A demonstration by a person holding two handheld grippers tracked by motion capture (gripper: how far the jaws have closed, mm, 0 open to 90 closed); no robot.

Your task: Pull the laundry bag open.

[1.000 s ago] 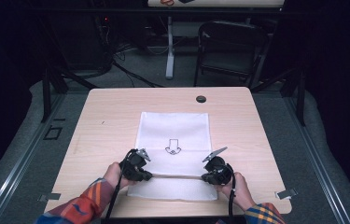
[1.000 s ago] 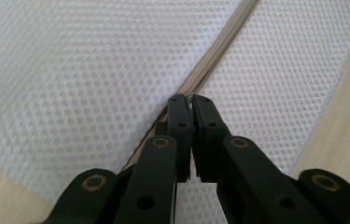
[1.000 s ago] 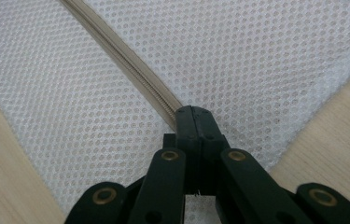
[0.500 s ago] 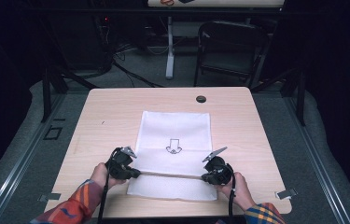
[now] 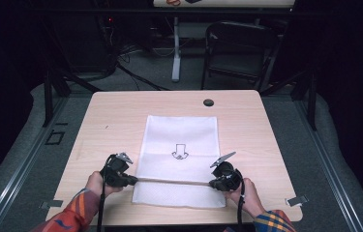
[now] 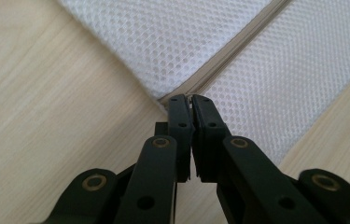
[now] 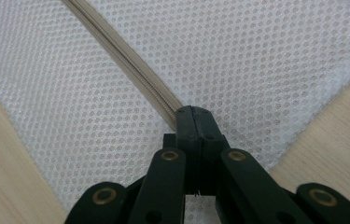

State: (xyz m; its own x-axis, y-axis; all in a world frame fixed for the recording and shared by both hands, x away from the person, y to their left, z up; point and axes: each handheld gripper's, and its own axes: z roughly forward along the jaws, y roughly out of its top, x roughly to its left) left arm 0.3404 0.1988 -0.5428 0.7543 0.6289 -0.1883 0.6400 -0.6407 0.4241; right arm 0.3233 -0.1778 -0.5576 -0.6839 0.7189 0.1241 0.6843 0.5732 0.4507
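A white mesh bag (image 5: 181,130) with a printed arrow (image 5: 179,152) lies flat on the wooden table (image 5: 111,121). A beige zipper (image 5: 172,181) runs across its near part. My left gripper (image 5: 133,180) is shut on the zipper's left end, right at the bag's edge. In the left gripper view the jaws (image 6: 190,100) pinch where the zipper (image 6: 228,58) meets the mesh (image 6: 163,42). My right gripper (image 5: 212,183) is shut on the zipper near the bag's right edge. Its view shows the jaws (image 7: 192,112) clamped on the zipper (image 7: 126,60) over the mesh (image 7: 256,56).
A small black round cap (image 5: 208,102) sits in the table near its far edge. Behind the table stand a dark chair (image 5: 239,48) and a table leg with cables on the floor. Bare wood lies to either side of the bag.
My left gripper has slid left along the zipper line, from over the bag to its left edge. The right gripper and the bag have stayed put.
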